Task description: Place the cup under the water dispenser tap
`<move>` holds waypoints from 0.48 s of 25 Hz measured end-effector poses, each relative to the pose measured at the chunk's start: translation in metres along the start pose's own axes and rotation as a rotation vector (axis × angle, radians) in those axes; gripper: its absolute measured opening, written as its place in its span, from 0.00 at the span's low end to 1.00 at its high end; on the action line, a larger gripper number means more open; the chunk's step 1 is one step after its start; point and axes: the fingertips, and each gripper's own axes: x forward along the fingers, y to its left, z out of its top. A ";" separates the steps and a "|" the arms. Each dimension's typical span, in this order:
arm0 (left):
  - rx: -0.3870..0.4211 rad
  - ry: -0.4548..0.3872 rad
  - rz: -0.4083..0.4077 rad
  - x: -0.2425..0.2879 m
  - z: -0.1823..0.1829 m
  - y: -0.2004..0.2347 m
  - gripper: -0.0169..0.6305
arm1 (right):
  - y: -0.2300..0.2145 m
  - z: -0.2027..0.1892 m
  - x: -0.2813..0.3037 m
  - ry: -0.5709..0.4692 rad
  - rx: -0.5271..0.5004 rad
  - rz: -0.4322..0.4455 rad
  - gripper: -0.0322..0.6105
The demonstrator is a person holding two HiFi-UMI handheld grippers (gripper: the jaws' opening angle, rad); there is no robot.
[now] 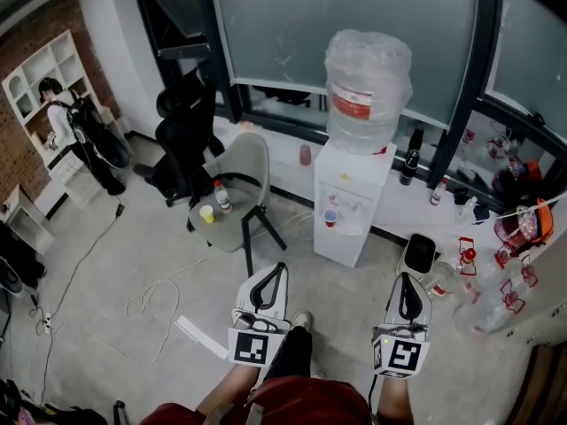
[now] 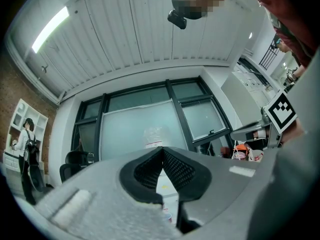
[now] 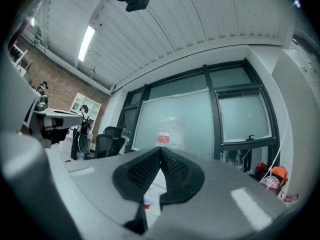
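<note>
- Cup (image 1: 206, 213) – small, yellow, upright at the left edge of the chair (image 1: 244, 171) seat, just beside a bottle (image 1: 221, 198) with a red cap
- Well apart from the water dispenser (image 1: 353, 197), which stands to the right of the chair with a water jug (image 1: 367, 78) on top
- Second one, a red cup (image 1: 330, 218), already in the recess on the dispenser's front; yellow one therefore judged the one to carry, though not certain
- Left gripper (image 1: 279, 266) clenched on nothing, tips meeting in its own view (image 2: 162, 149); held low in front of the body, far short of the chair
- Right gripper (image 1: 406, 277) likewise clenched and empty, pads together (image 3: 161, 149), pointing toward the dispenser
- Probably a thin disposable cup: very light, soft-walled, easy to crush or tip; contents, if any, not visible from here
- Best taken across the side wall at about mid-height, where the wall gives less than at the rim, with only a gentle squeeze
- Approach from the open front edge of the seat, away from the bottle, to avoid knocking either over
- Worth keeping upright on the way – a light cup slips or tilts easily between hard pads
</note>
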 end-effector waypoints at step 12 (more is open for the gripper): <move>-0.003 0.004 0.004 0.002 -0.003 -0.002 0.03 | -0.004 -0.006 -0.001 0.013 -0.006 -0.005 0.05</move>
